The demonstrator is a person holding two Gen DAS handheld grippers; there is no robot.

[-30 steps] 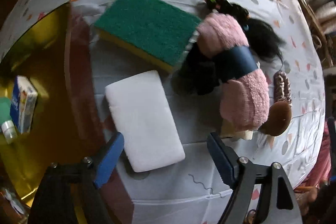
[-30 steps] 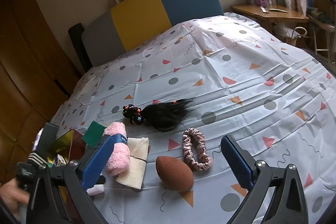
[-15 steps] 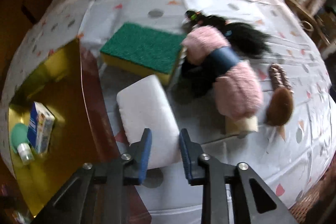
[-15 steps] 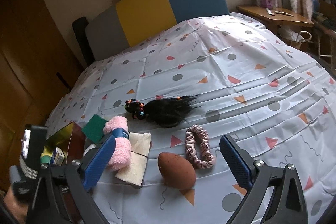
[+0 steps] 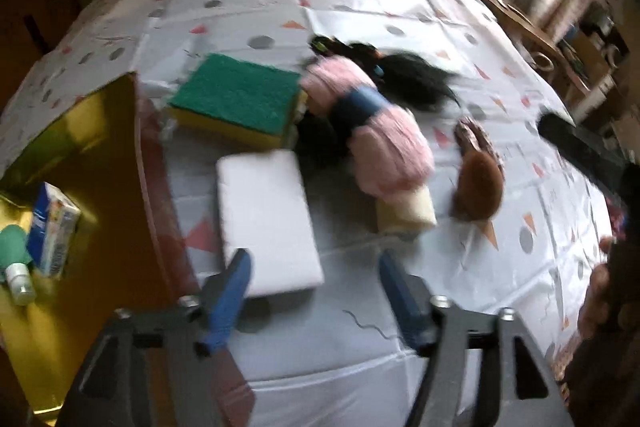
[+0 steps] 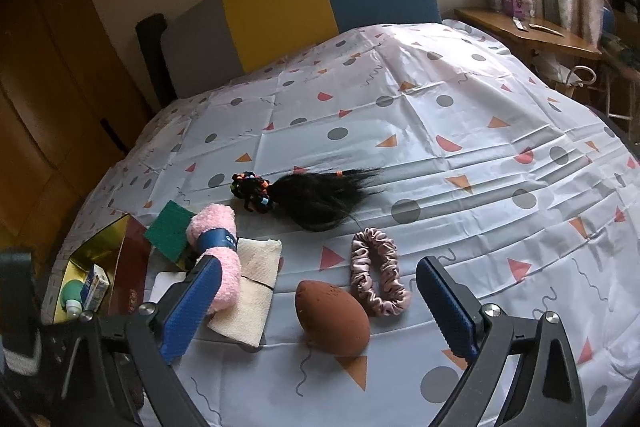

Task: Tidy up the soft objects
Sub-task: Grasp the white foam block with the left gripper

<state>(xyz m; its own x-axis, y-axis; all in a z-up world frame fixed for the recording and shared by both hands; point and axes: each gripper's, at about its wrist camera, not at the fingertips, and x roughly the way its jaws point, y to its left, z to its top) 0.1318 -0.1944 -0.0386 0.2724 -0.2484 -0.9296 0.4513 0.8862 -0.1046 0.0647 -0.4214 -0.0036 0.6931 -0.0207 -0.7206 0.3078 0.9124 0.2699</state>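
The flat white rectangular foam sponge (image 5: 267, 219) lies beside the gold-lined open box (image 5: 80, 155), at nine o'clock of it. The left gripper (image 5: 314, 287) hovers over its near edge, jaws opening, empty; next comes lowering astride it. The right gripper (image 6: 318, 301) waits spread, empty.

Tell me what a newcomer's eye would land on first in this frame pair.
Probably the cluster of soft things at the near-left of the patterned bed cover: a pink fluffy rolled towel with a blue band, a black hairpiece behind it, and a brown egg-shaped makeup sponge beside a pink scrunchie. In the left wrist view, the left gripper is opening above the white sponge block, beside a gold box.
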